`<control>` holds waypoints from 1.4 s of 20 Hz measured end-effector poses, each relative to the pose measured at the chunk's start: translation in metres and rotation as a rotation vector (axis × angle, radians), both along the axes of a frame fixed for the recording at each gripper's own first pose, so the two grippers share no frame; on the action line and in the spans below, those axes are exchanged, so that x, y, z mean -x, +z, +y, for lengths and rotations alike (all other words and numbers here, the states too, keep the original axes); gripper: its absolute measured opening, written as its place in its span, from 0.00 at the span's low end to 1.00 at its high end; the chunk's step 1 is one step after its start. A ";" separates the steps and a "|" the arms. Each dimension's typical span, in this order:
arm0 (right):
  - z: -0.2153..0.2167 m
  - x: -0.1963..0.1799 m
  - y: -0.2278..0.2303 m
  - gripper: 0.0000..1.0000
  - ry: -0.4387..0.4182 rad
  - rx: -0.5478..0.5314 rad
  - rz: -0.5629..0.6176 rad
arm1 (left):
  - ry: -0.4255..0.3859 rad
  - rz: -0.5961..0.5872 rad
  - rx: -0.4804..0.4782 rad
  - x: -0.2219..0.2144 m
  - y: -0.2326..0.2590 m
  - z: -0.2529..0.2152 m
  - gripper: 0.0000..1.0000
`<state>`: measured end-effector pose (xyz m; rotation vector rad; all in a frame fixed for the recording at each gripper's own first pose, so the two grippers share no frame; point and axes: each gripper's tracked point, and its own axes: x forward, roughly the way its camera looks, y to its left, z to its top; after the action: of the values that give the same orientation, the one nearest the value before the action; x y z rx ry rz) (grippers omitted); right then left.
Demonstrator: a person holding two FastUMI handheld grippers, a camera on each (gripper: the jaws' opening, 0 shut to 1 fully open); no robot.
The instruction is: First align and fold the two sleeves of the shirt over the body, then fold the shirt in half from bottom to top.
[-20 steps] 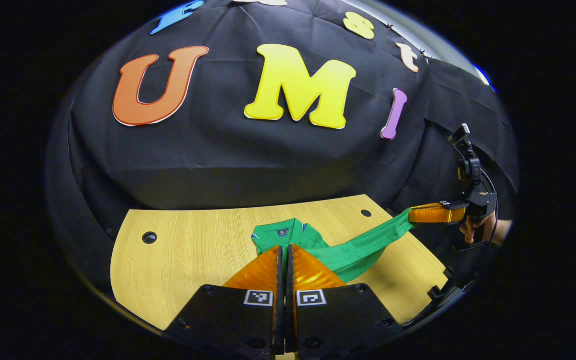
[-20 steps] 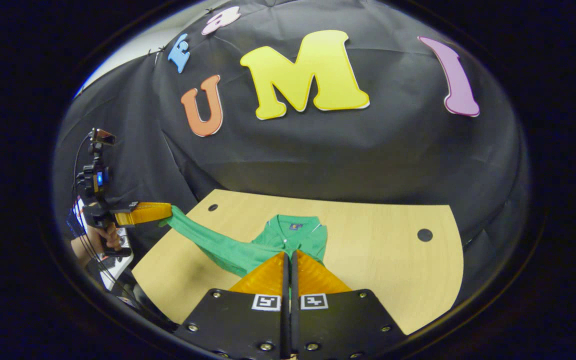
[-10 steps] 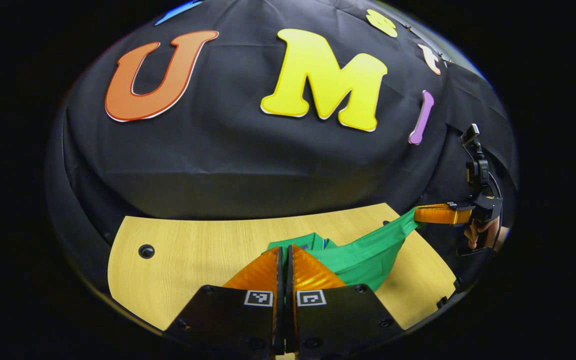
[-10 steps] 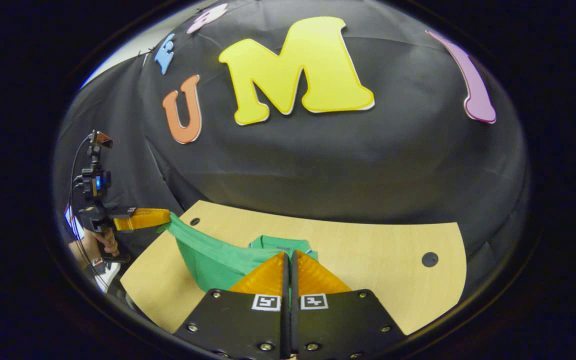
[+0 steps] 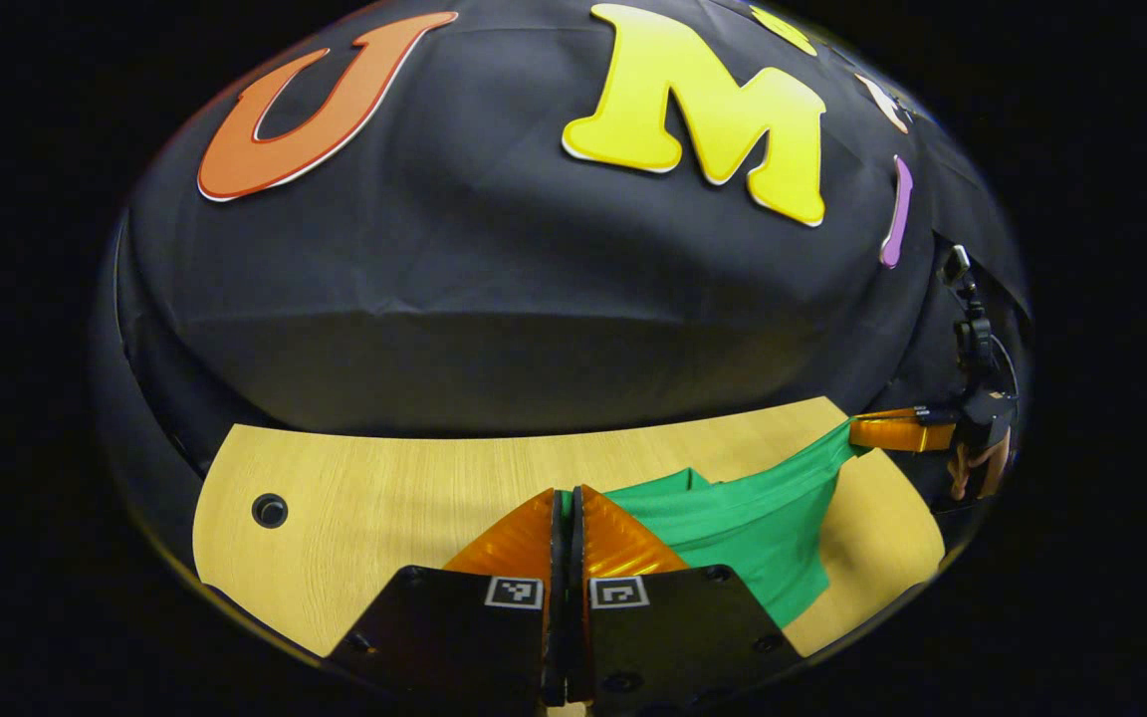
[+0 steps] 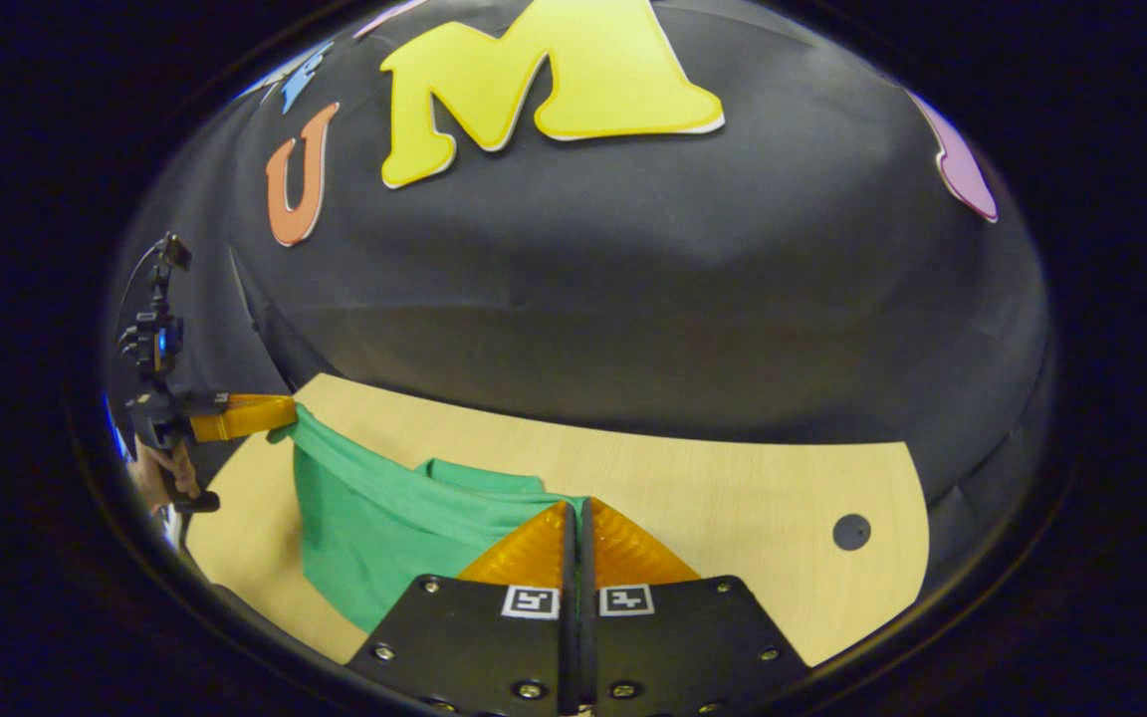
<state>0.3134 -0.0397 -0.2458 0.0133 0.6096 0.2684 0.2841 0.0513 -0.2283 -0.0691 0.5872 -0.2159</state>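
The green shirt (image 5: 743, 518) hangs stretched between my two grippers above the wooden table (image 5: 384, 488). My left gripper (image 5: 566, 495) is shut on one corner of the cloth at the bottom of the left gripper view. Far right in that view, my right gripper (image 5: 857, 433) pinches the other corner. In the right gripper view the shirt (image 6: 374, 508) sags leftwards from my right gripper (image 6: 573, 506) to the left gripper (image 6: 285, 411). Lifted cloth hides the collar.
The table (image 6: 753, 488) has a round cable hole (image 6: 850, 531) near one end and another hole (image 5: 269, 510) near the other. The black cloth wall rises just behind its far edge. A hand (image 5: 977, 468) holds the right gripper's handle.
Both grippers have carried the held cloth forward, towards the wall and over the shirt's body. The collar, visible one second ago, is now covered by the lifted green cloth.
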 end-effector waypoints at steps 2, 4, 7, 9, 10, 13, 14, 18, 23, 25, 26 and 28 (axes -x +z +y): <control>0.005 -0.011 -0.018 0.00 -0.020 0.044 -0.005 | 0.002 0.024 -0.026 -0.010 -0.026 -0.001 0.04; 0.007 -0.019 -0.037 0.01 -0.032 0.076 0.011 | 0.022 0.034 -0.035 -0.019 -0.045 0.000 0.05; 0.012 -0.025 -0.052 0.02 -0.057 0.110 0.031 | 0.029 0.077 -0.063 -0.017 -0.067 0.002 0.14; 0.016 -0.025 -0.056 0.20 -0.055 0.117 0.031 | 0.020 0.070 -0.068 -0.017 -0.066 0.001 0.50; 0.016 -0.023 -0.054 0.40 -0.060 0.125 0.025 | 0.026 0.054 -0.072 -0.020 -0.062 0.001 0.66; 0.010 -0.021 -0.043 0.98 -0.102 0.139 0.002 | 0.060 0.038 -0.068 -0.012 -0.051 0.006 1.00; 0.010 -0.019 -0.036 0.98 -0.115 0.130 -0.002 | 0.071 0.033 -0.067 -0.010 -0.046 0.008 1.00; 0.004 0.006 0.002 0.98 -0.128 0.135 -0.061 | 0.130 -0.009 -0.053 0.013 -0.007 0.017 1.00; -0.007 0.055 0.087 0.98 -0.143 0.125 -0.196 | 0.138 -0.209 -0.071 0.052 0.105 0.009 1.00; -0.007 0.076 0.130 0.98 -0.158 0.108 -0.270 | 0.134 -0.301 -0.108 0.068 0.152 0.001 1.00; -0.004 0.092 0.148 0.97 -0.164 0.093 -0.307 | 0.142 -0.348 -0.111 0.080 0.176 -0.002 1.00; -0.001 0.126 0.186 0.98 -0.183 0.065 -0.374 | 0.165 -0.414 -0.107 0.107 0.218 -0.012 1.00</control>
<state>0.1878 -0.0405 -0.0601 -0.0426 0.2420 0.0697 0.1773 0.0397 -0.0104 0.0308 0.1779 -0.0345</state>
